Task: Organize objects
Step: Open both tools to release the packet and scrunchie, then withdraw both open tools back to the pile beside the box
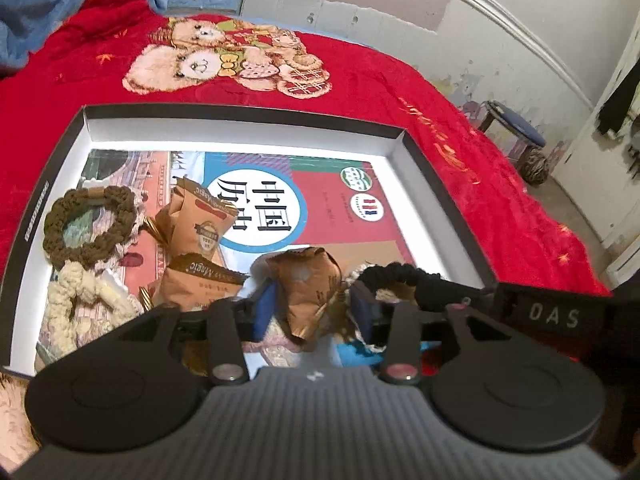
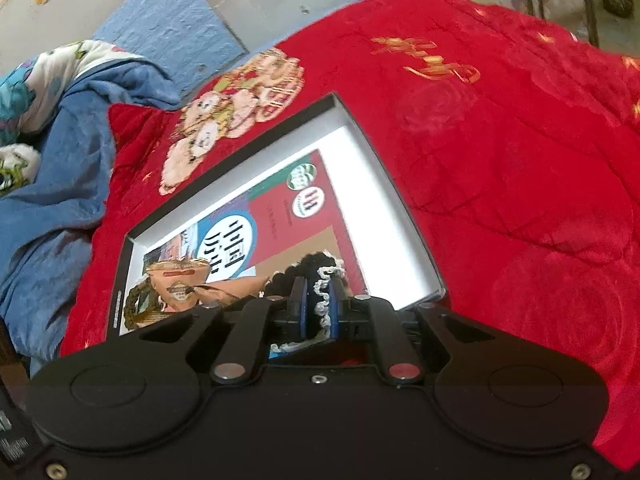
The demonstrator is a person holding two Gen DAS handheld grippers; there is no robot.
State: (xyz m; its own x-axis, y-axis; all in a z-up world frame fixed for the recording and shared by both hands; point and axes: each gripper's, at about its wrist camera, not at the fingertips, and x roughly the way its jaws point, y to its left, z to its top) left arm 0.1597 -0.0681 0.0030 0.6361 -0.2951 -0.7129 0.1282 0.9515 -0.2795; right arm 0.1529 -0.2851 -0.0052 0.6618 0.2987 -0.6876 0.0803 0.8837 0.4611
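Red bedspread [image 1: 400, 92] with teddy-bear print, brown snack packets [image 1: 200, 224], blue blanket [image 2: 52, 184].

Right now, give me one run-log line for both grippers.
left gripper: open around snack packet | right gripper: shut on white-trimmed hair tie | site: box on red quilt

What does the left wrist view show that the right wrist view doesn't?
Only the left wrist view: the cream hair tie, and the left gripper with its jaws apart around a brown snack packet. Only the right wrist view: the right gripper shut on a white-trimmed black hair tie, and the blue blanket. Both: the box, the book in it, the brown hair tie and the red quilt.
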